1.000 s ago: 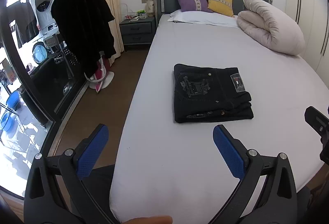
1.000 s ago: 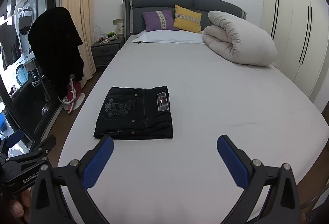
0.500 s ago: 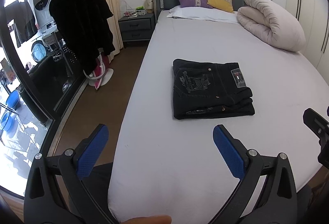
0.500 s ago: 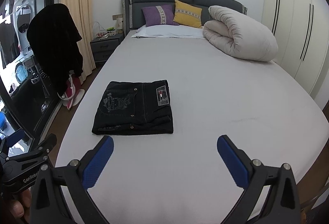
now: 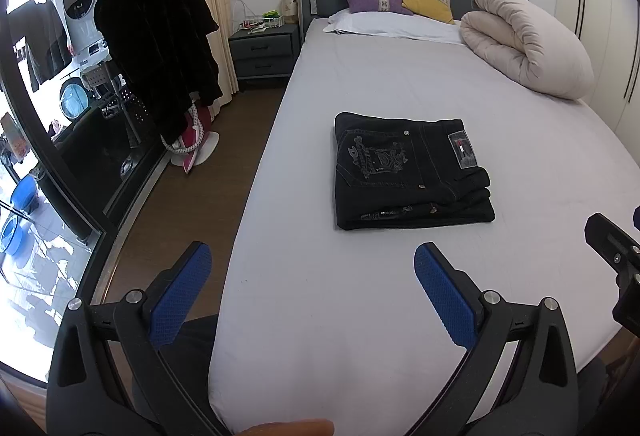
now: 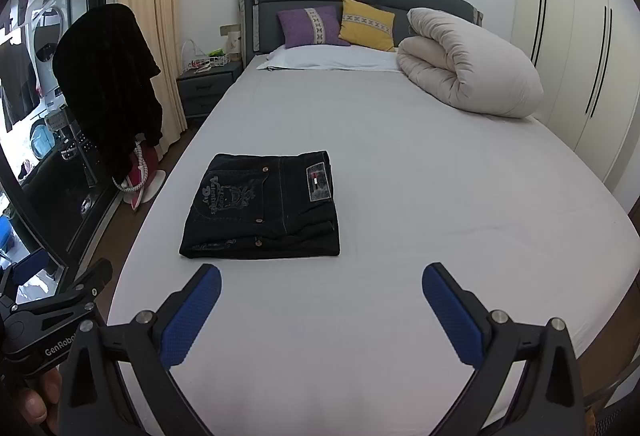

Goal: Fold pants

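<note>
Two claws, left wrist view: the left claw gapes wide and holds nothing; it hangs above the near edge of the bed.
Pants, left wrist view: the pants lie as a compact dark rectangle on the sheet, apart from both claws.
Right wrist view: the right claw is spread wide too, empty, short of the pants.
Step in hand: folding looks finished, layers stacked at the near edge.
Next move: likely none, or only squaring the slightly stepped right corner.
</note>
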The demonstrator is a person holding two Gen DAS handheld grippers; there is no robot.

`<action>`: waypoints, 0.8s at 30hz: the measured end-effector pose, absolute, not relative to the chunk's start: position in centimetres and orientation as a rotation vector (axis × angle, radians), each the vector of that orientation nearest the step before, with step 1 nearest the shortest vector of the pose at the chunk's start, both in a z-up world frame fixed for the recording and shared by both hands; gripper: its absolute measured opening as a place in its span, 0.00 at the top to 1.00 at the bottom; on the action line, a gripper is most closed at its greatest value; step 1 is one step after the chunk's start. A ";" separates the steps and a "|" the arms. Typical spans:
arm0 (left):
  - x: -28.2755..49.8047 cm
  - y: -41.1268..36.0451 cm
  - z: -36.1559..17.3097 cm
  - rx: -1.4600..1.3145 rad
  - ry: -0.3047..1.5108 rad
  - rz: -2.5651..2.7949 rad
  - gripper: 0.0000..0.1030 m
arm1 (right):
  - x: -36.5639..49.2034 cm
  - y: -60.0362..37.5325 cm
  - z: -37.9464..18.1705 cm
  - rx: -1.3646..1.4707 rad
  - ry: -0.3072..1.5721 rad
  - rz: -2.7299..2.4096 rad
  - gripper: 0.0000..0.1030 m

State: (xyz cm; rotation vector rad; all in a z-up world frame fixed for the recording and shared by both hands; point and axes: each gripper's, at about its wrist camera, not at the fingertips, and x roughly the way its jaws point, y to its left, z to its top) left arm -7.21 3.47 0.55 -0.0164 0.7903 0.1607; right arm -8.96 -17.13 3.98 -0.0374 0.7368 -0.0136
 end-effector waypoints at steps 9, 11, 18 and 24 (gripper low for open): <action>-7.2 3.4 0.5 -0.017 0.793 0.159 0.00 | -9.0 -17.1 4.0 -0.038 0.738 -0.014 0.00; -7.3 3.5 0.5 -0.017 0.792 0.159 0.00 | -9.0 -17.1 4.0 -0.037 0.738 -0.013 0.00; -7.4 3.2 0.2 -0.016 0.794 0.158 0.00 | -9.0 -17.1 4.0 -0.037 0.738 -0.013 0.00; -7.5 3.1 0.0 -0.017 0.796 0.158 0.00 | -9.1 -17.1 3.9 -0.037 0.738 -0.012 0.00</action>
